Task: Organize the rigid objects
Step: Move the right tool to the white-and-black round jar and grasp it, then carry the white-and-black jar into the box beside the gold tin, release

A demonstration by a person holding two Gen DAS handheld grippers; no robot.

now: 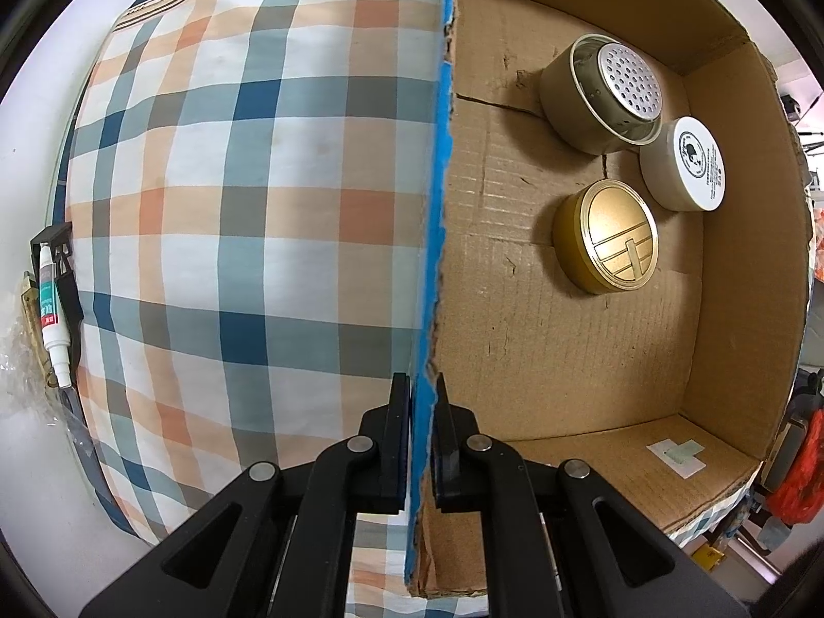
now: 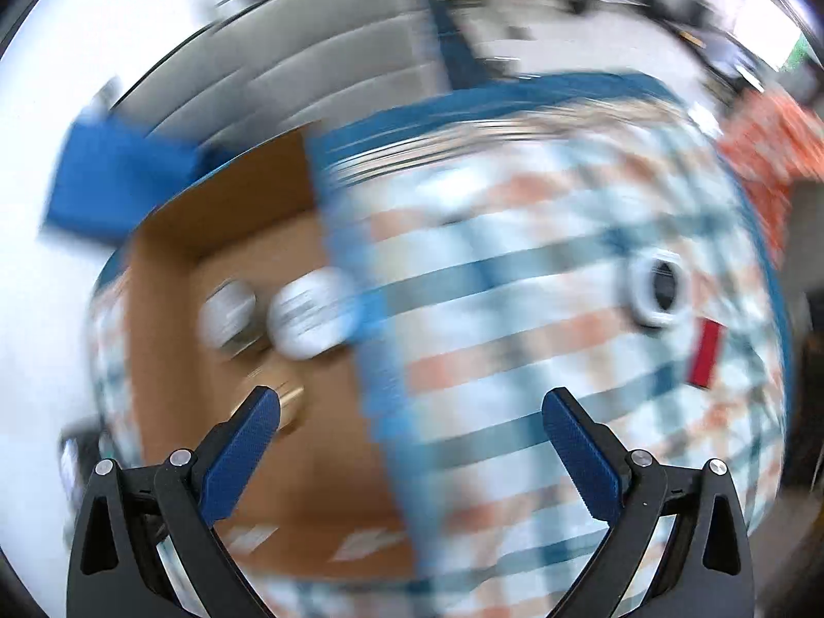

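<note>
While three tins already sit inside cardboard box (image 1: 566,360): gold tin (image 1: 607,237), white tin (image 1: 682,165), perforated-lid tin (image 1: 600,92). Left gripper (image 1: 423,396) clenched on box wall. Right gripper (image 2: 409,409) spread wide, empty. Left to collect, judging by blurred view: white ring (image 2: 656,288), red block (image 2: 704,355) on checked cloth (image 2: 541,386).

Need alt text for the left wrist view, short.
The left tool is shut on the blue-edged side wall of an open cardboard box that sits on a plaid cloth. Inside the box lie three round tins: a gold one, a white one, and one holding a perforated metal insert.
</note>
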